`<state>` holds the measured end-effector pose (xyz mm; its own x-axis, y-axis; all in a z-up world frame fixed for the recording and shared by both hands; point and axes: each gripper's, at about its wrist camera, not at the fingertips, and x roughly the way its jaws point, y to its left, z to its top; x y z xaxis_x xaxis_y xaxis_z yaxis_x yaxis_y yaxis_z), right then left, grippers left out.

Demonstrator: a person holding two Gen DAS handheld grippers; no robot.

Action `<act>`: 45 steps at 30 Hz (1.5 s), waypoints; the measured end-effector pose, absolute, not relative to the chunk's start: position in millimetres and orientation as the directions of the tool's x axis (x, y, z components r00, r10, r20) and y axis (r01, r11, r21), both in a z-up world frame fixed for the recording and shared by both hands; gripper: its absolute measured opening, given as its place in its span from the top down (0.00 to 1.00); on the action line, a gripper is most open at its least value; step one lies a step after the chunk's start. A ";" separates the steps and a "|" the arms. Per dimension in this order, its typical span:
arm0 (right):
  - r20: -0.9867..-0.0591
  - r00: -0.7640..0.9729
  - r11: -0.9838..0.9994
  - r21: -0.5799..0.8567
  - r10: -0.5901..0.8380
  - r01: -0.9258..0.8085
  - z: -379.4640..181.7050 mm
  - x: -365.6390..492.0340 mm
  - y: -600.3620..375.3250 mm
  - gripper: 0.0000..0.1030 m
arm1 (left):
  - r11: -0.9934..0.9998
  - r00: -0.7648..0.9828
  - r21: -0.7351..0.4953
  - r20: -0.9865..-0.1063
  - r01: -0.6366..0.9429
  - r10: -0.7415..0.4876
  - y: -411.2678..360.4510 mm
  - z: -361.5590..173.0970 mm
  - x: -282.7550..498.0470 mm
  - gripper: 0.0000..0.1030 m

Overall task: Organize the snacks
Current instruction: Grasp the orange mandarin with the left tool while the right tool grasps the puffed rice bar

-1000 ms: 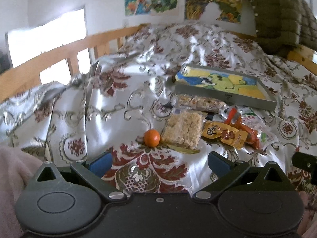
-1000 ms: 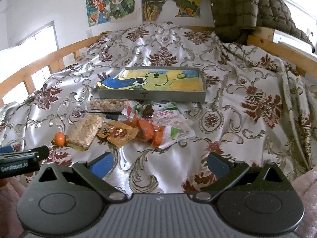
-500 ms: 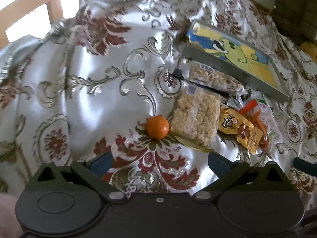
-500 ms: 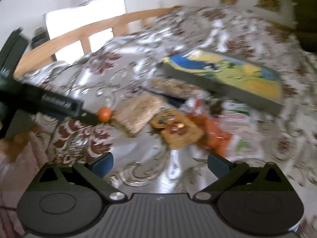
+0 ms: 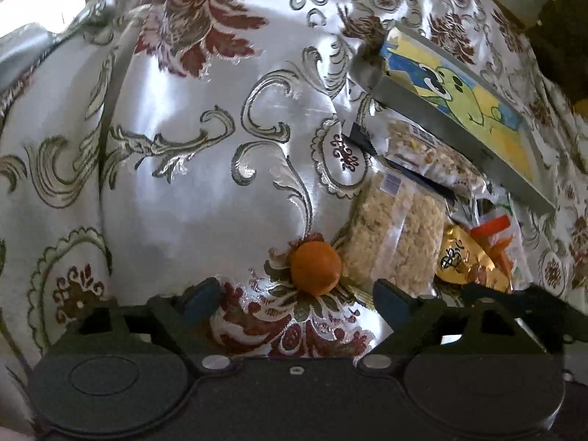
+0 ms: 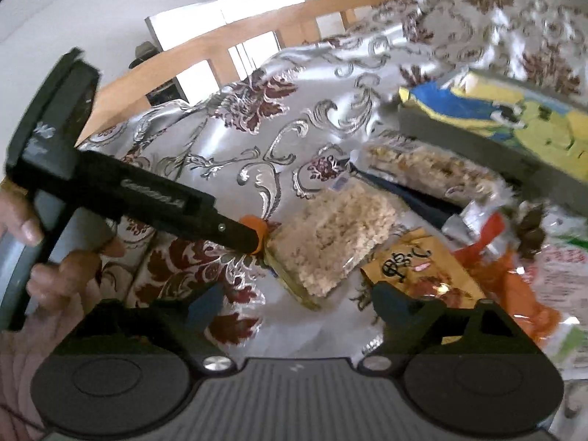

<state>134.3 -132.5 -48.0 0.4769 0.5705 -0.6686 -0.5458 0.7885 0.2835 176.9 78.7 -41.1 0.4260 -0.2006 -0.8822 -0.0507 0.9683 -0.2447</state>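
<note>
moved: both grippers closer to snacks vs 1 s ago, jaws narrowing slightly
L gripper (image 5: 297, 299): open, empty, orange (image 5: 316, 267) just ahead
R gripper (image 6: 294, 303): open, empty, over rice cake (image 6: 330, 235)

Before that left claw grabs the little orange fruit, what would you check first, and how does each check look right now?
1. Left gripper jaws apart: ok; they have just been closing a little, nothing pressed between them.
2. Orange fruit lined up between the left fingers: ok, it sits just ahead, slightly right of centre.
3. Fruit clear of the rice-crisp packet: not ok, they lie edge to edge.
4. Right gripper empty and out of the way: ok, open over the bedspread.
5. Tray has room: ok, its bottom looks bare.
</note>
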 end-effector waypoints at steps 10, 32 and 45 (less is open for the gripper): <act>-0.662 0.462 0.796 0.387 0.591 -0.465 -73.0 167.8 -130.1 0.22 | 0.977 0.450 -0.211 -0.876 -0.032 -0.174 71.2 -47.8 186.5 0.39; -0.619 0.433 0.753 0.499 0.656 -0.429 -85.9 204.7 -123.2 0.44 | 0.969 0.445 -0.247 -0.870 -0.020 -0.212 72.5 -54.4 183.7 0.69; -0.587 0.479 0.758 0.514 0.653 -0.402 -63.2 185.9 -134.8 0.77 | 0.974 0.511 -0.224 -0.833 0.036 -0.211 65.7 -39.8 171.2 0.71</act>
<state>185.9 -134.8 -63.2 0.4787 0.6525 -0.5874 -0.4024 0.7577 0.5138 171.2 65.7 -39.8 0.5107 -0.2110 -0.8335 0.0363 0.9738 -0.2243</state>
